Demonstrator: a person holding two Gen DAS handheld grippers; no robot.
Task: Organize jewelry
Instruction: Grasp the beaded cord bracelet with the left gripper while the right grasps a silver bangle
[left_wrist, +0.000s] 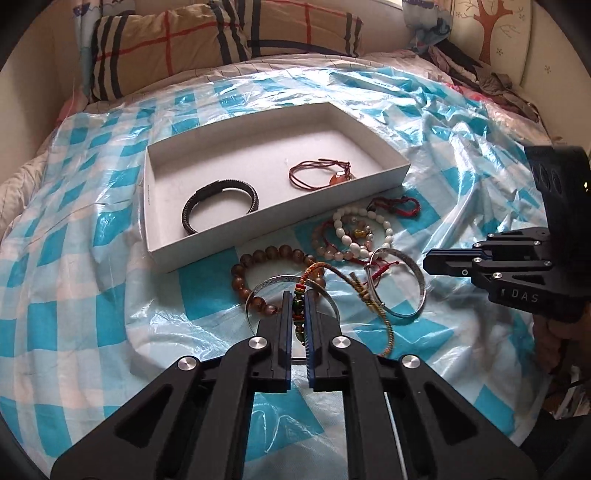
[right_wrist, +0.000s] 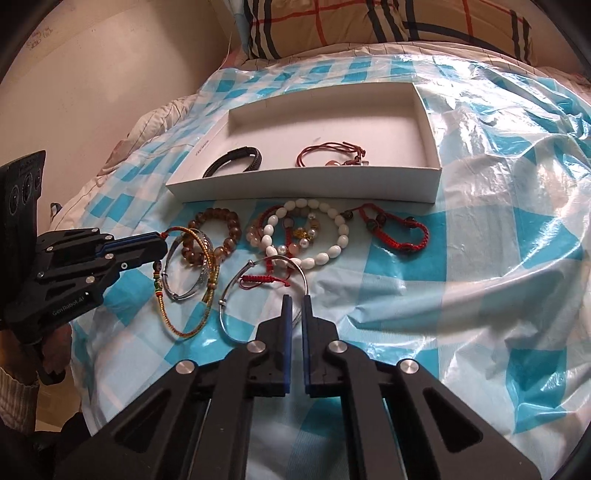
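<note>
Cord bracelet (left_wrist: 334, 284), clamped in my left claw (left_wrist: 299, 295), looped over bangle (left_wrist: 291, 291); lifting risked snagging it.

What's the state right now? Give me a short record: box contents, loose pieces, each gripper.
box: holds black bracelet and red cord necklace
loose on sheet: brown bead bracelet, white bead bracelet, red braided bracelet, two silver bangles
left gripper: shut on gold cord bracelet
right gripper: nearly closed, tips at silver bangle, grip unclear
</note>
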